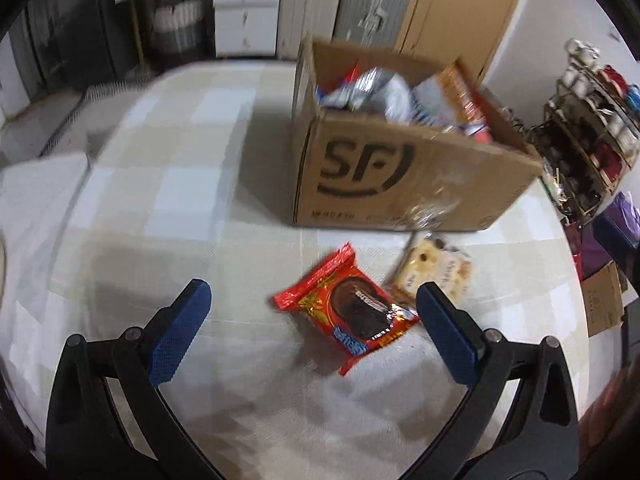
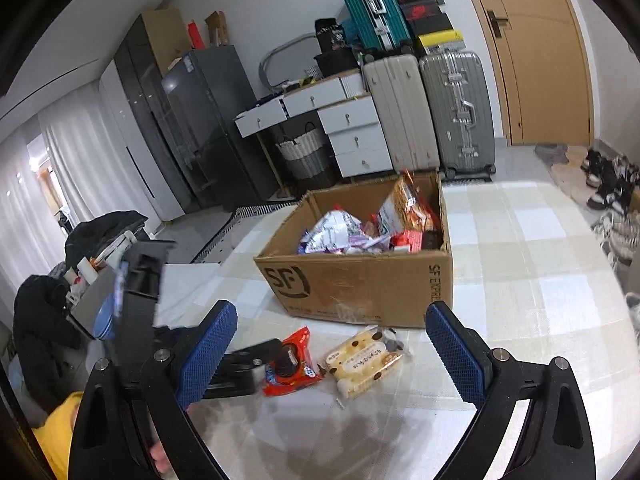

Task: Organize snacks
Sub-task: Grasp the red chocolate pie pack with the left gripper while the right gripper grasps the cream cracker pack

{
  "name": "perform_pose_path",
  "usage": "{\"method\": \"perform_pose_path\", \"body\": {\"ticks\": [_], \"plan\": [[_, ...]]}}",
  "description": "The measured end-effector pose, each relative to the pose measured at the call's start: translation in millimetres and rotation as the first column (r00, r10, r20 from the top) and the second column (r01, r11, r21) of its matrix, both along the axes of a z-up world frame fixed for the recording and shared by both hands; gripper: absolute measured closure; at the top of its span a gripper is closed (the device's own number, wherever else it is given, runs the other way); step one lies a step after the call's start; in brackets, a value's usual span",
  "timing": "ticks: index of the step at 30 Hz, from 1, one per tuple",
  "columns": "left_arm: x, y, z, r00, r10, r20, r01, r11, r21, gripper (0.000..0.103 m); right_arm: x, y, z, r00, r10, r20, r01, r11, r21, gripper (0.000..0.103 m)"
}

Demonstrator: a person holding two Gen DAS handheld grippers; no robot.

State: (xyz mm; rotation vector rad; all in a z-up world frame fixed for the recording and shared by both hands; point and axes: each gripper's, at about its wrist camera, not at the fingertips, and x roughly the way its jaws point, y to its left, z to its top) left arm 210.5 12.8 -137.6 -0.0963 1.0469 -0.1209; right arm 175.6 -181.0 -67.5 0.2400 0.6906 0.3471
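Observation:
A red snack packet (image 1: 347, 307) (image 2: 291, 364) with a chocolate pie picture lies on the checked cloth, in front of a cardboard box (image 1: 404, 176) (image 2: 360, 284) marked SF that holds several snack packs. Beside it on the right lies a clear pack of cream biscuits (image 1: 434, 270) (image 2: 366, 358). My left gripper (image 1: 314, 316) is open just above the cloth, with the red packet between its blue pads and nearer the right one. My right gripper (image 2: 332, 344) is open too, hovering over both packets and touching neither. The left gripper's black body (image 2: 140, 292) shows at the left of the right wrist view.
The table (image 2: 540, 280) has a beige and white checked cloth. Behind it stand white drawers (image 2: 356, 132), suitcases (image 2: 456, 108), a fridge (image 2: 200, 120) and a door (image 2: 540, 60). A rack of small items (image 1: 588, 120) stands at the right. A yellow sleeve (image 2: 56, 436) shows at the lower left.

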Motion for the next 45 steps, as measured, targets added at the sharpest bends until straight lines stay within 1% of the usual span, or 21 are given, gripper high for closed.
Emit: {"method": "perform_pose_path", "body": {"ticks": [2, 4, 5, 7, 10, 15, 17, 18, 19, 22, 23, 24, 27, 32, 35, 37, 38, 39, 43, 45], "plan": [[12, -3, -19, 0.998, 0.029, -0.051, -0.028, 0.999, 0.025, 0.001, 6, -3, -13, 0.999, -0.006, -0.038, 0.007, 1.0, 0.019, 0.006], [21, -4, -32, 0.996, 0.037, -0.081, -0.035, 0.999, 0.024, 0.001, 8, -9, -27, 0.997, -0.02, -0.073, 0.022, 0.999, 0.036, 0.006], [26, -4, -36, 0.995, 0.036, -0.089, -0.036, 0.999, 0.003, 0.002, 11, -13, -35, 0.995, -0.027, -0.095, 0.032, 0.998, 0.051, 0.006], [34, -5, -40, 0.995, 0.041, -0.094, -0.042, 0.999, -0.013, 0.001, 14, -21, -47, 0.991, -0.042, -0.127, 0.052, 0.996, 0.075, 0.006], [44, -10, -42, 0.996, 0.029, -0.083, -0.029, 1.0, 0.001, 0.002, 18, -29, -57, 0.987, -0.053, -0.153, 0.068, 0.993, 0.098, 0.006], [54, -17, -42, 0.997, -0.02, -0.071, 0.019, 1.0, -0.026, 0.017, 19, -33, -70, 0.983, -0.051, -0.174, 0.072, 0.991, 0.115, 0.006], [54, -17, -40, 0.997, -0.04, -0.064, 0.037, 0.998, -0.044, 0.033, 19, -32, -72, 0.983, -0.046, -0.179, 0.068, 0.991, 0.117, 0.006], [55, -18, -39, 0.996, -0.056, -0.063, 0.052, 0.997, -0.058, 0.039, 19, -31, -73, 0.982, -0.044, -0.182, 0.067, 0.991, 0.118, 0.006], [57, -19, -37, 0.995, -0.077, -0.065, 0.072, 0.994, -0.078, 0.05, 18, -30, -74, 0.982, -0.041, -0.184, 0.063, 0.991, 0.118, 0.006], [58, -22, -37, 0.993, -0.102, -0.064, 0.096, 0.992, -0.083, 0.054, 18, -27, -77, 0.981, -0.033, -0.191, 0.056, 0.992, 0.117, 0.006], [60, -21, -36, 0.992, -0.109, -0.061, 0.103, 0.991, -0.091, 0.059, 18, -26, -78, 0.98, -0.031, -0.195, 0.054, 0.992, 0.116, 0.006], [59, -19, -37, 0.992, -0.113, -0.059, 0.106, 0.989, -0.1, 0.061, 18, -25, -78, 0.98, -0.029, -0.199, 0.053, 0.992, 0.114, 0.006], [56, -13, -35, 0.993, -0.113, -0.045, 0.108, 0.99, -0.088, 0.063, 19, -22, -81, 0.975, -0.019, -0.222, 0.045, 0.993, 0.11, 0.006], [50, -1, -25, 0.994, -0.106, -0.011, 0.105, 0.99, -0.097, 0.064, 28, -12, -90, 0.96, 0.011, -0.28, 0.02, 0.994, 0.109, 0.006], [38, 3, -16, 0.994, -0.109, 0.009, 0.109, 0.989, -0.104, 0.064, 38, -6, -96, 0.948, 0.018, -0.316, 0.015, 0.995, 0.101, 0.006], [22, 10, -15, 0.994, -0.112, 0.019, 0.114, 0.987, -0.111, 0.064, 46, -2, -100, 0.936, 0.013, -0.351, 0.021, 0.995, 0.093, 0.006], [5, 21, -18, 0.993, -0.112, 0.021, 0.114, 0.987, -0.114, 0.064, 49, 0, -101, 0.933, 0.011, -0.361, 0.022, 0.996, 0.088, 0.006], [4, 24, -17, 0.994, -0.11, 0.024, 0.112, 0.987, -0.117, 0.064, 51, 2, -103, 0.93, 0.01, -0.368, 0.022, 0.996, 0.083, 0.006], [-10, 34, -16, 0.993, -0.11, 0.035, 0.113, 0.984, -0.135, 0.064, 62, 15, -106, 0.925, -0.009, -0.38, 0.023, 0.999, 0.032, 0.006], [-15, 37, -19, 0.993, -0.111, 0.037, 0.115, 0.983, -0.142, 0.064, 66, 23, -106, 0.926, -0.025, -0.378, 0.022, 1.0, -0.012, 0.006]]}}
